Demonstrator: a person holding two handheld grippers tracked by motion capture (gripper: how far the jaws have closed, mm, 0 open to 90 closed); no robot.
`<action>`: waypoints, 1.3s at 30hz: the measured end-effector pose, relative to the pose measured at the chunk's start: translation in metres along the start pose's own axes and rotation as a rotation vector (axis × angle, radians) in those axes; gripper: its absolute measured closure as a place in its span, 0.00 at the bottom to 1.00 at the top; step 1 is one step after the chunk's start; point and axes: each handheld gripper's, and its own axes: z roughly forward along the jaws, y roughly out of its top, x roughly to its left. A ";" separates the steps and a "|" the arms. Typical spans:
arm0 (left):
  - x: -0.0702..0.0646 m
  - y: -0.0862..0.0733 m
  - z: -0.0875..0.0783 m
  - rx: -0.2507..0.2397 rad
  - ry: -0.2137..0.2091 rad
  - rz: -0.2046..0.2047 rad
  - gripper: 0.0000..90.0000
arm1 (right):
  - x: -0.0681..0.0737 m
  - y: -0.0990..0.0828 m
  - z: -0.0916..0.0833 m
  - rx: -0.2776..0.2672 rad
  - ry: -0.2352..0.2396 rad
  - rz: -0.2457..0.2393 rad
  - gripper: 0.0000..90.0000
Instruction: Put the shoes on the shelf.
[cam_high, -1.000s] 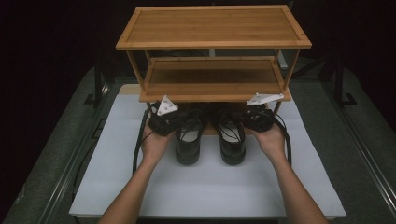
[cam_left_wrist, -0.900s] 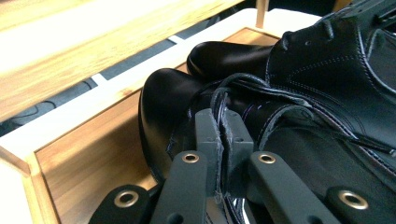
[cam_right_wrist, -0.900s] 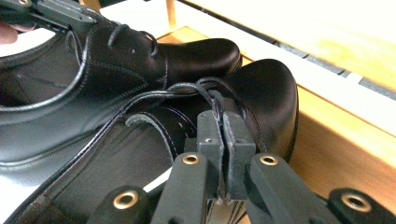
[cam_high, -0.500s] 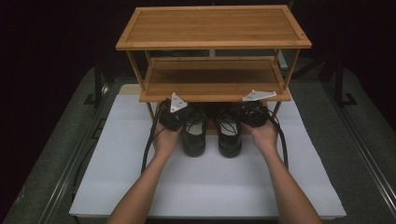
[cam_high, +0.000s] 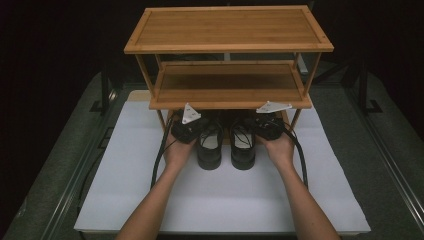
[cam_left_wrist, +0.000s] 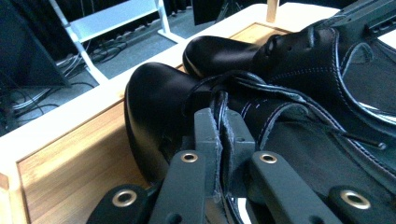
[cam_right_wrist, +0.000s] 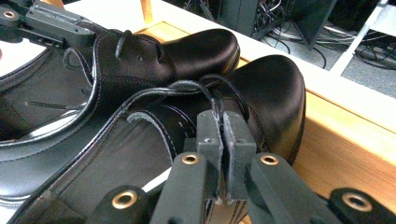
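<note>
We see the left gripper (cam_left_wrist: 222, 140) pinching the collar edge of the left shoe (cam_high: 209, 145), and the right gripper (cam_right_wrist: 223, 140) pinching the right shoe (cam_high: 243, 146) likewise. Both shoes sit side by side at the white board's (cam_high: 225, 200) far edge, toes apparently on the wooden rack's (cam_high: 230, 97) bottom shelf.

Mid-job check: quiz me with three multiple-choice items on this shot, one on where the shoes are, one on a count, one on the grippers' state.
1. Where do the two black shoes stand?
A. On the top shelf
B. At the foot of the wooden rack, toes pushed under its lower shelf
C. On the floor beside the table

2. How many shoes are in hand?
A. One
B. Two
C. Four

3. How do the left gripper and right gripper stand?
A. Each shut on a shoe's edge
B. Both wide open
C. One open, one shut

Answers: 1 B, the high view shows toes under the shelf. 2 B, one per gripper. 3 A, each gripper view shows pads pinching leather.
</note>
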 end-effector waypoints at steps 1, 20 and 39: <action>0.000 0.000 0.000 0.000 -0.002 -0.002 0.95 | 0.000 0.000 0.000 -0.002 0.000 0.002 0.96; 0.009 -0.016 -0.069 0.026 -0.138 -0.071 0.36 | 0.011 -0.017 -0.059 -0.001 0.071 0.044 0.46; -0.026 -0.072 -0.035 0.166 -0.247 -0.035 0.11 | 0.024 -0.083 -0.034 0.119 0.167 0.068 0.20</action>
